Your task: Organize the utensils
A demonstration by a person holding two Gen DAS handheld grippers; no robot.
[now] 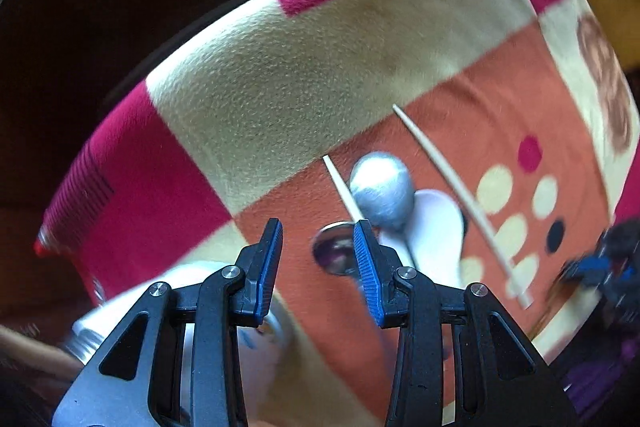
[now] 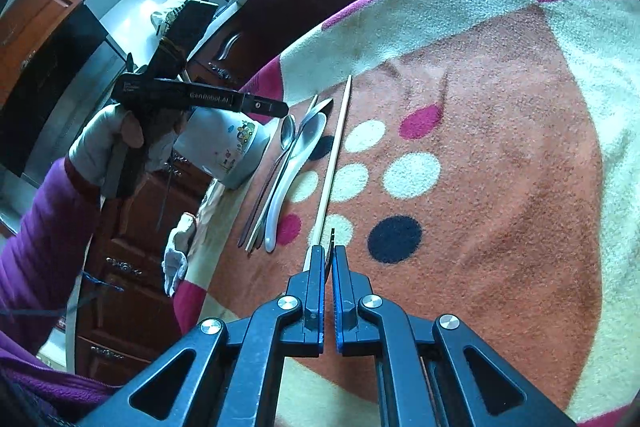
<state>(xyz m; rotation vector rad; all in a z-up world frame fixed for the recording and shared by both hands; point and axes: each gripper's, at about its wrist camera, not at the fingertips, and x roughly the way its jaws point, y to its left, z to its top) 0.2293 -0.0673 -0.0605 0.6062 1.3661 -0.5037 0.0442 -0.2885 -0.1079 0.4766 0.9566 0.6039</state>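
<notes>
Right wrist view shows the right gripper (image 2: 329,259) nearly closed on a thin dark utensil (image 2: 331,241), apparently a fork, above the blanket (image 2: 500,167) near its front edge. Spoons (image 2: 288,171) and a chopstick (image 2: 332,163) lie toward the left edge beside a tipped cup (image 2: 224,147). Next, carry it to that group. Only the left wrist view shows the left gripper (image 1: 318,259) spread wide, holding nothing.

Orange blanket (image 2: 500,147) with cream, magenta and black dots, magenta-cream border; white spoon (image 2: 292,171)
</notes>
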